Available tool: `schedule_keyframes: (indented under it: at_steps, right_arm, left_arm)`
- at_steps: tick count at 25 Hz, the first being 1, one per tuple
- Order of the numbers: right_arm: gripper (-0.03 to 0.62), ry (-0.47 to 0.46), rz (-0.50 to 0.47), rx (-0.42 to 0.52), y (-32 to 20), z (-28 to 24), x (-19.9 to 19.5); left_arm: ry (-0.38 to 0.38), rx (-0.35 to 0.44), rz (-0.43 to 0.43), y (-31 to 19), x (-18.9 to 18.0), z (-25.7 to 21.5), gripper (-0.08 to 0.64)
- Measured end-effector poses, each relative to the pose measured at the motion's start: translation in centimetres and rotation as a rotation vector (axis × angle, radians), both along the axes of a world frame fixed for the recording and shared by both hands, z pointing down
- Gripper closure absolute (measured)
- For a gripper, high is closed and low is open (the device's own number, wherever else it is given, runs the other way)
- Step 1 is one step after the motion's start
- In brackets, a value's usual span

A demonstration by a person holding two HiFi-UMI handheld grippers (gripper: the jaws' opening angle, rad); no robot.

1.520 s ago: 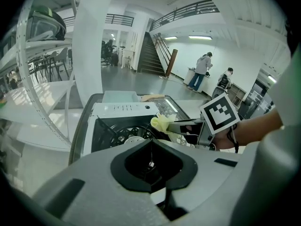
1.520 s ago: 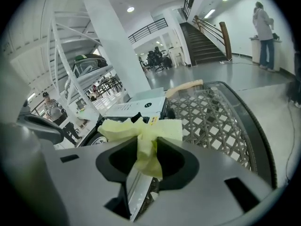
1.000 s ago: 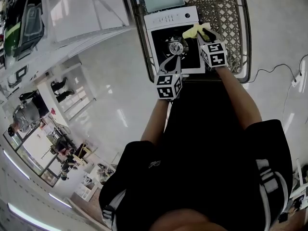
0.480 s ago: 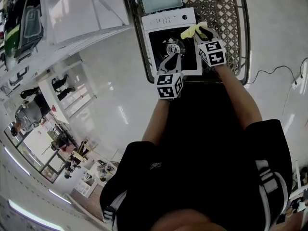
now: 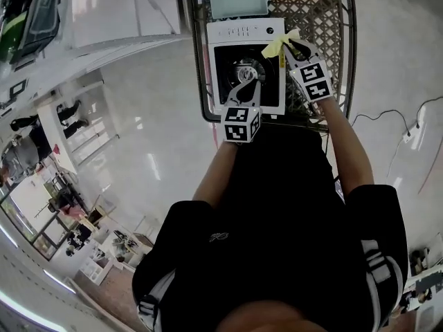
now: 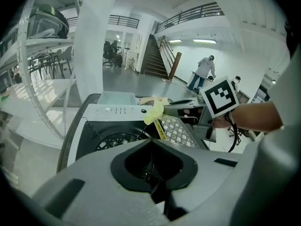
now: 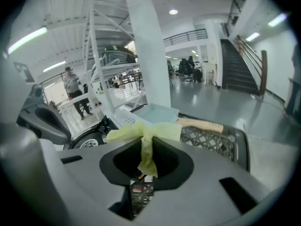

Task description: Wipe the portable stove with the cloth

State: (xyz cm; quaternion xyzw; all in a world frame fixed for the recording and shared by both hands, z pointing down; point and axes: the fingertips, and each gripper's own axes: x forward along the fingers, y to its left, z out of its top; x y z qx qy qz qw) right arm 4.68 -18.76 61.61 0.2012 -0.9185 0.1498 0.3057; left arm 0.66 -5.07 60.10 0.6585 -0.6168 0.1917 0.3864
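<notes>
A wide hall with a glossy pale floor, metal shelving and a staircase lies around a wire cart (image 5: 325,19), and the cart is what carries the things here. The portable stove (image 5: 246,30) lies flat in the cart's basket, its white control strip on the far side and the dark burner well toward us.

The left hand-held gripper (image 5: 245,83) has its jaws pressed together with nothing between them. The stove lies directly ahead of and below its tips, which reach over the near part of the burner. We cannot tell whether they rest on it.

The right hand-held gripper (image 5: 292,45) has just been closing its jaws, and they now pinch the yellow cloth (image 5: 277,45). The cloth is bunched at the tips, with one end hanging down between the jaws. The stove's right edge sits just below and to the left of this hand-held gripper, and the cloth appears to hang over it rather than lie pressed on it.

We judge the task to be at an early stage: the cloth is secured, but we see no stroke across the stove, so the top, the burner surround and the control strip are all left to wipe.
</notes>
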Motion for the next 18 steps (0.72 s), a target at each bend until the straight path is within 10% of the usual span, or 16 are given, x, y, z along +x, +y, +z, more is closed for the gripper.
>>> schedule_keyframes:
  at_steps: [8,18]
  right_arm:
    - [0.531,0.302,-0.471,0.206,-1.9,0.0,-1.8]
    - [0.391,0.454,-0.625,0.087,-1.8,3.8,-4.0]
  left_arm:
    - [0.020,0.037,0.067,0.0,-1.2,-0.1,0.538]
    - [0.042,0.058,-0.042,1.6,-4.7,-0.5,0.538]
